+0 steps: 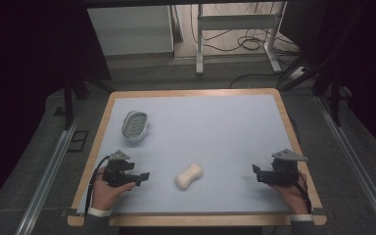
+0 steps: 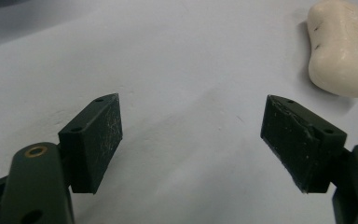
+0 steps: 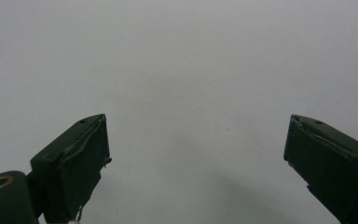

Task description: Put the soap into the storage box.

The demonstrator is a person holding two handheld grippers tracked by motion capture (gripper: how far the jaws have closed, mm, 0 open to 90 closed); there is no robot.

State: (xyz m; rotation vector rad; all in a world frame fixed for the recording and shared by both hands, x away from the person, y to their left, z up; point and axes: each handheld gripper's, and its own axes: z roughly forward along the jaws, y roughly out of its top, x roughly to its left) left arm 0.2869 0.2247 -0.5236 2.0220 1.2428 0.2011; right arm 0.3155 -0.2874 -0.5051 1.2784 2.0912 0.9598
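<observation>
Tongs wide apart, both empty, low over the table (image 1: 205, 122).
Left tongs (image 1: 145, 176) at 7 o'clock, right tongs (image 1: 256, 173) at 4; soap bar (image 1: 189, 176) lies between them near 6; soap dish (image 1: 135, 125) at 10.

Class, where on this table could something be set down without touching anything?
The far right half of the mat is bare, as is the stretch between soap and right gripper. The near left is busier: soap dish, left gripper, soap.
</observation>
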